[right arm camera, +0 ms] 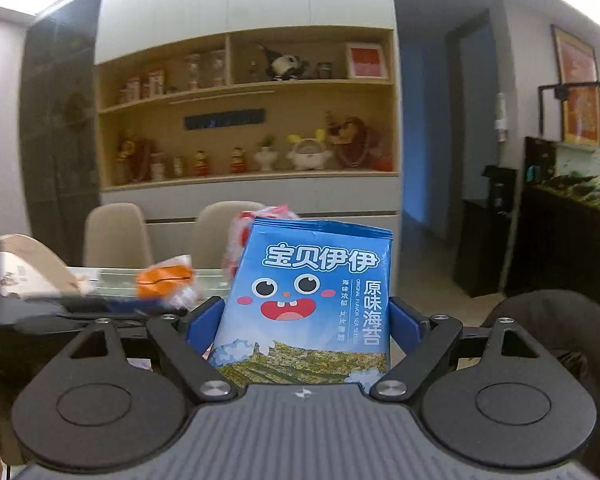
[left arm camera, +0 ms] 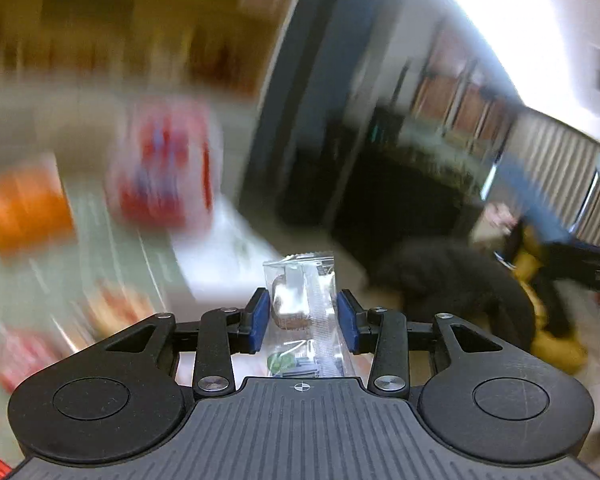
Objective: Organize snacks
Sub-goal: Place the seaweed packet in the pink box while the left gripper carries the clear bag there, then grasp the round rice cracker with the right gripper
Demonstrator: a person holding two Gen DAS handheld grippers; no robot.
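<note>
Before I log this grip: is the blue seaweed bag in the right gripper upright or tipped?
Roughly upright: the blue seaweed bag stands between the right gripper pads, crimped top edge uppermost, printed face readable.

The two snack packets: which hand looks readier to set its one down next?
Probably the right hand-held gripper: its blue seaweed bag sits upright in a sharp, steady view. The left hand-held gripper, holding a clear packet, shows heavy blur.

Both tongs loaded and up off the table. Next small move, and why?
Probably carry both packs toward wherever snacks get grouped, right first. The right tongs are shut on the blue seaweed pack and the left tongs pinch a clear wrapped snack, so nothing needs grasping. No bin shows here, and the left view is too blurred to pick a spot.
</note>
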